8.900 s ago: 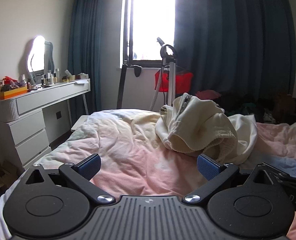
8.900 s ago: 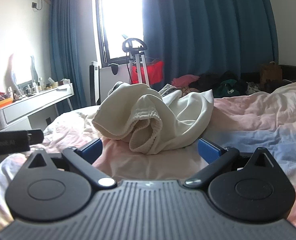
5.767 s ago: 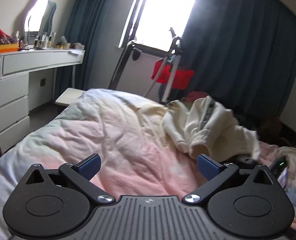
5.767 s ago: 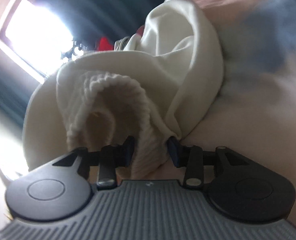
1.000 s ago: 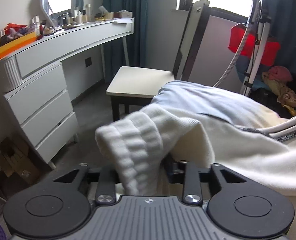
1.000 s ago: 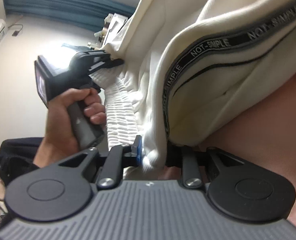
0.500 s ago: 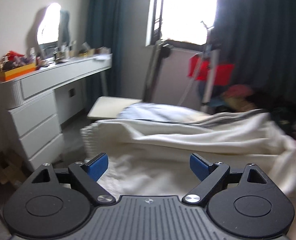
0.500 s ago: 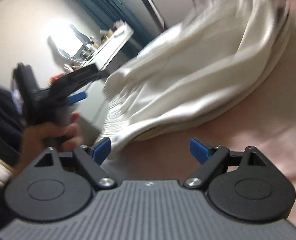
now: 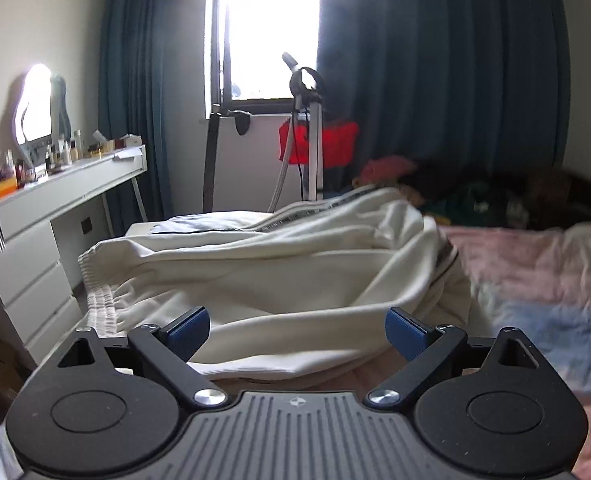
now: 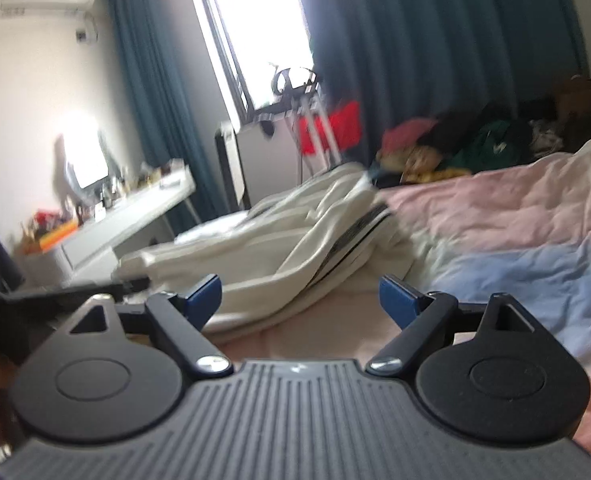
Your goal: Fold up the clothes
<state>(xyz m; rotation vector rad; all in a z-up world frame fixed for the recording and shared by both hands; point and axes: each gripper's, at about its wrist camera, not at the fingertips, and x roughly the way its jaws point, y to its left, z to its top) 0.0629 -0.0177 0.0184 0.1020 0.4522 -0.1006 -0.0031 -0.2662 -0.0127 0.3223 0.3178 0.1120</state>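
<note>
Now both grippers — left gripper (image 9: 297,330), right gripper (image 10: 299,294) — hold fingers apart, empty, before the cream trousers (image 9: 279,276) on the bed (image 9: 535,264).

Cream trousers (image 9: 279,276) on a pink and blue quilt (image 9: 535,280)
Dark-striped side band; teal curtains (image 9: 435,80); red bag (image 9: 323,142).

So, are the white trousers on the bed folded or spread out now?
Spread out, not folded. The white trousers lie stretched lengthwise across the bed, still wrinkled, waistband toward the left edge.
</note>
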